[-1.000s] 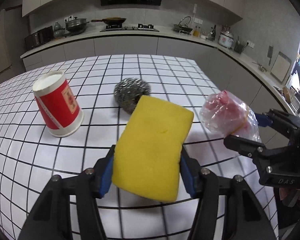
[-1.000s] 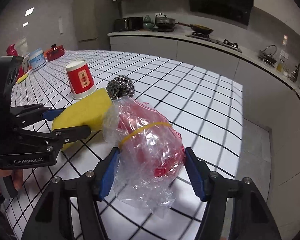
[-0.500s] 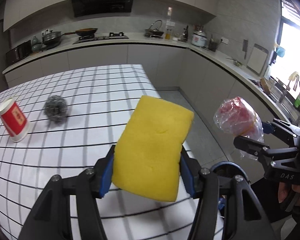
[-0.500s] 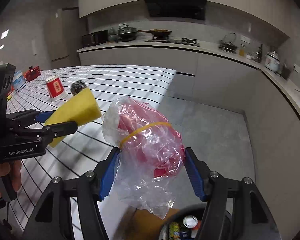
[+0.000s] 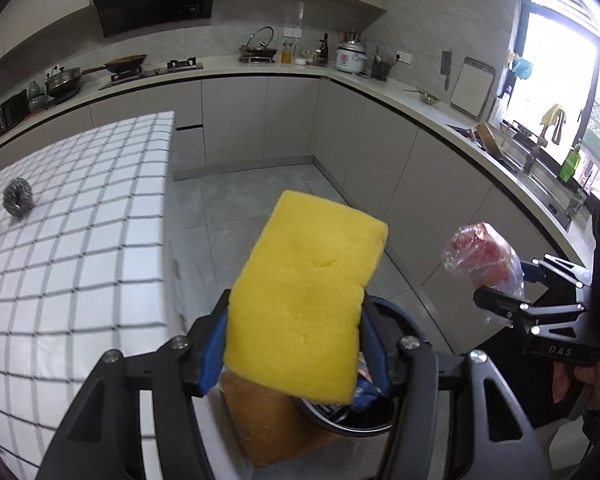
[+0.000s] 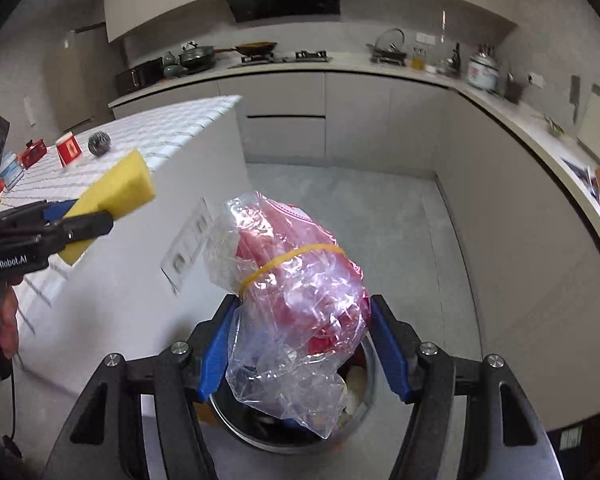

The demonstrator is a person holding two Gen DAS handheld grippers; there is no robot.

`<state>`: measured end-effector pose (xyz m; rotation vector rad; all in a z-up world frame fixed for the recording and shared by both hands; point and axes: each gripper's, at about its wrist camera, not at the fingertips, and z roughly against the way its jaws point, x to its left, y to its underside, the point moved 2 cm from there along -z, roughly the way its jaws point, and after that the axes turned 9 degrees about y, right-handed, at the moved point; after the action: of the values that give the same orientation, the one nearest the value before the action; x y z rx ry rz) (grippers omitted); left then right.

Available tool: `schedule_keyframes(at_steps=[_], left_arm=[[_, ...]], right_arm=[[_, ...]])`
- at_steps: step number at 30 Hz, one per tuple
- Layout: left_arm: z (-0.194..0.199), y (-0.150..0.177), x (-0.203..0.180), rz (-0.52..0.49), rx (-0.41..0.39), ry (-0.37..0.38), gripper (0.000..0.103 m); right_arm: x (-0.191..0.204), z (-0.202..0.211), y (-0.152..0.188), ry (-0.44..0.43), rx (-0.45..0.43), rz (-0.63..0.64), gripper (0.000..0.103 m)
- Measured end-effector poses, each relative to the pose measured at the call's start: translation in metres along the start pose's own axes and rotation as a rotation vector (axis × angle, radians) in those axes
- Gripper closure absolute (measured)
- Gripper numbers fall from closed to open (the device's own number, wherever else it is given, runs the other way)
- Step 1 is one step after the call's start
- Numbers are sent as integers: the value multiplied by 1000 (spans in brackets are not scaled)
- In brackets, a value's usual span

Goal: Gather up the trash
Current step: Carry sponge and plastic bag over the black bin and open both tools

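Both loads are now off the tabletop and carried over the floor. My left gripper (image 5: pixel 294 354) is clamped on the yellow sponge (image 5: pixel 304 296), which stands up between the jaws; the trash bin (image 5: pixel 364 412) shows just below and behind them. My right gripper (image 6: pixel 304 354) pinches the banded plastic bag (image 6: pixel 296 304), bin mouth (image 6: pixel 356 396) directly under the jaws. A second ago the checked table (image 5: pixel 72 248) filled both views; now it lies off left, with the steel scourer (image 5: pixel 17 199) left behind. Judgement: release is next.
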<state>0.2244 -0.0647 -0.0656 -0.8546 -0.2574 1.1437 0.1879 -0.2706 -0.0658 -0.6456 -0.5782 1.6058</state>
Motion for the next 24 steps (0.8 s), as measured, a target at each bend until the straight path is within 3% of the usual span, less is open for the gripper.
schedule_keyframes(at_steps=[10,24], left_arm=[[-51,53,-45,57,41,-29,44],[-92,110,-31,115,102,-140,44]], right_arm=[[-54,-17,57,-11,41,-16,37],[-47,-96,102,-128,103,73,37]])
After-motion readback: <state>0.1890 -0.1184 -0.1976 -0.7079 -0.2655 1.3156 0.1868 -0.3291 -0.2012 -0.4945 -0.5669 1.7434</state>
